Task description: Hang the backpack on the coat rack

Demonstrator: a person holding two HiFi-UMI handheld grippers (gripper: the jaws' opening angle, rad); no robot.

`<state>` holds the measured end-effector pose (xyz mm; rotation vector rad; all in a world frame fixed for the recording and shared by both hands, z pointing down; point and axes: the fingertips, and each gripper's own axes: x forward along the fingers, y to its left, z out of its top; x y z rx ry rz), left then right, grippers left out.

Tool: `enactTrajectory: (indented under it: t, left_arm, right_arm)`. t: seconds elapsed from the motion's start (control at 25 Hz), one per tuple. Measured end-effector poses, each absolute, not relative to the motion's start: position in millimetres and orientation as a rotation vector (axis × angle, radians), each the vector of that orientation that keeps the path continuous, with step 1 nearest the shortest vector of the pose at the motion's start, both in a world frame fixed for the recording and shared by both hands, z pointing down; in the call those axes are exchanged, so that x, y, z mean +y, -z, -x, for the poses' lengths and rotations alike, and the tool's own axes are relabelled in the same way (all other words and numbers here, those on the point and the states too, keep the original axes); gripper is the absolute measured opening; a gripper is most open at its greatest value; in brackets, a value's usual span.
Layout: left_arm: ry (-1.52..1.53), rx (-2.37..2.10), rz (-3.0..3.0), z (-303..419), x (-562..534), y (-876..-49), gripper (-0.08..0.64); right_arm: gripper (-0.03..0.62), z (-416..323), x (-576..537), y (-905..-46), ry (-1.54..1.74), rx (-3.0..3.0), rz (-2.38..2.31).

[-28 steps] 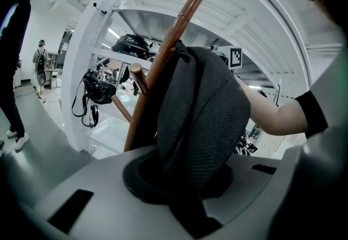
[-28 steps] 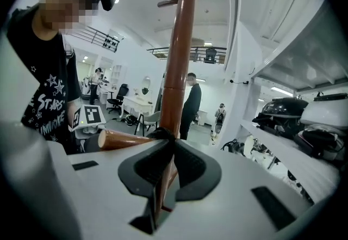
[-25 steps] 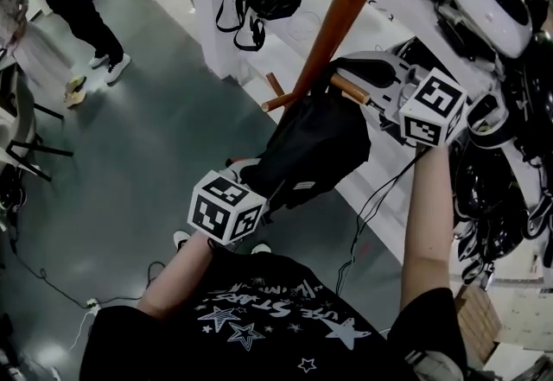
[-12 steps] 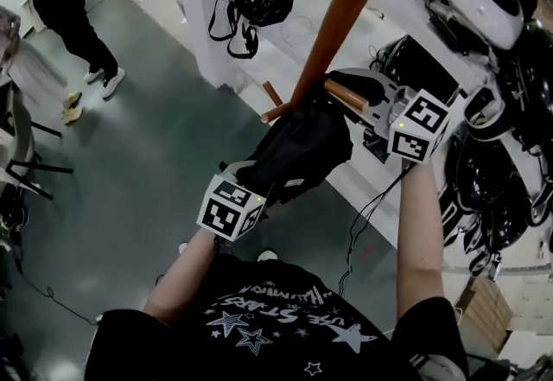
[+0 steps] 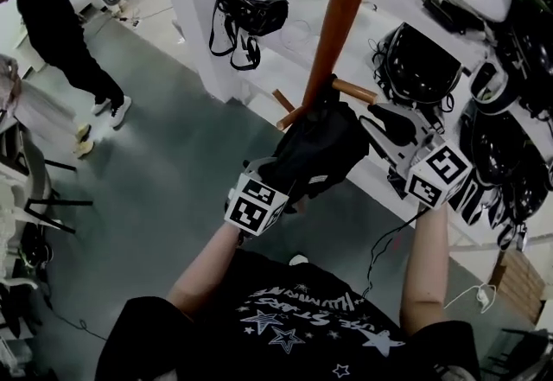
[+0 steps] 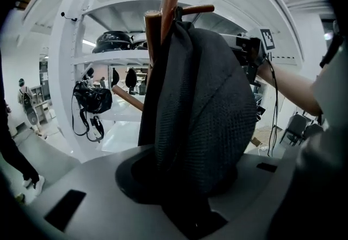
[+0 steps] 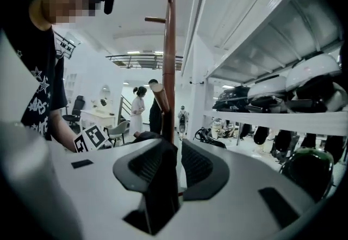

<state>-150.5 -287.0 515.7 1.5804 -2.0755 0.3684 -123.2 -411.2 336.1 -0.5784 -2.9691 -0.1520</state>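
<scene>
The black backpack (image 5: pixel 321 149) hangs by its top loop from a peg (image 5: pixel 356 92) of the brown wooden coat rack (image 5: pixel 350 8). My left gripper (image 5: pixel 275 174) is at the backpack's bottom. Its jaws have just been opening, and in the left gripper view (image 6: pixel 185 174) the backpack (image 6: pixel 209 114) still fills the gap between them. My right gripper (image 5: pixel 382 117) is off to the right of the backpack, below the peg. Its jaws have also just been opening and stand apart with nothing between them (image 7: pixel 178 165); the rack pole (image 7: pixel 169 70) shows beyond.
White shelving (image 5: pixel 199 16) behind the rack holds helmets and headsets (image 5: pixel 419 64), with a black strapped bag (image 5: pixel 251 9) hanging on it. A person in black (image 5: pixel 56 34) walks at far left on the grey floor. Chairs (image 5: pixel 22 189) stand at the left edge. A lower peg (image 5: pixel 285 103) juts out.
My right gripper has let go at the peg and drawn away down and right, jaws parted. My left gripper has sunk a little and its jaws have widened. The backpack now hangs from the peg.
</scene>
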Motion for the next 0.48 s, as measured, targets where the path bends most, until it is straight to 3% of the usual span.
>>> enactTrajectory:
  t: [0.48]
  left_arm:
    - [-0.505, -1.882, -1.896, 138.3, -276.7, -520.9, 0.284]
  right_arm:
    - [0.117, 66.7, -380.9, -350.0, 0.029, -3.028, -0.112]
